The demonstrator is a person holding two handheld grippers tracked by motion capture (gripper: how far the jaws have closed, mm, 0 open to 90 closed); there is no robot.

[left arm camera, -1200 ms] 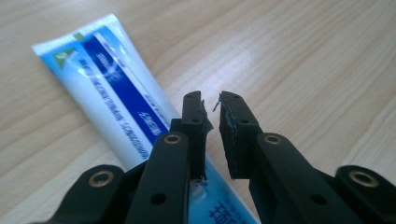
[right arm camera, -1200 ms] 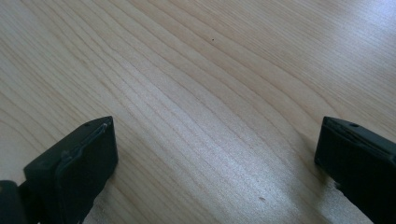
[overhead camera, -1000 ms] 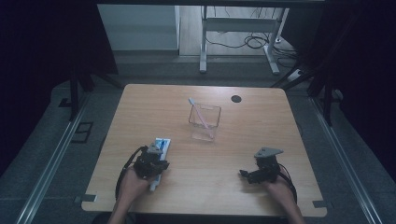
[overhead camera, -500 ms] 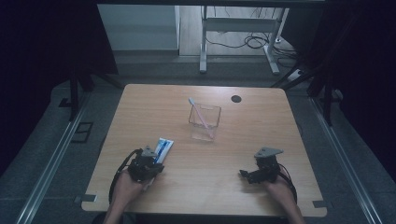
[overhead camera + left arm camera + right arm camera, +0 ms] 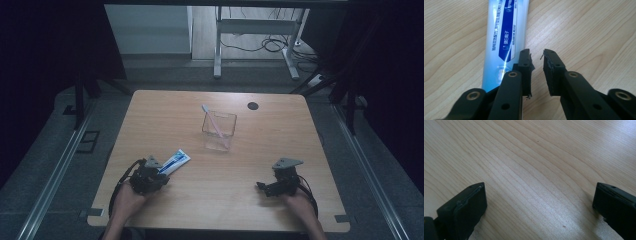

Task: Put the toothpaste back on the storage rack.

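The white and blue soft plastic toothpaste tube [image 5: 174,162] lies flat on the pale wood-grain tabletop [image 5: 280,130], near its front left corner. In the left gripper view its glossy skin catches a small glare, and the blue panel with fine white print narrows to a point toward the tool; the tube's far end is cut off by the top edge and its near end is hidden under the left jaw's arm. The left tool [image 5: 537,63] sits just beside the tube, its matte black jaws parted by a narrow gap with bare wood between them; they have just been opening, and the rough pads [image 5: 548,65] are frayed at the edges. The right tool [image 5: 539,202] rests low over the tabletop near the front right, jaws set wide apart with nothing between them. Farther back, mid-tabletop, stands a clear square plastic cup [image 5: 219,131] with a pale pink toothbrush [image 5: 212,119] leaning in it; the brush head is too small to make out. A small round black disc [image 5: 253,105] sits near the far edge.
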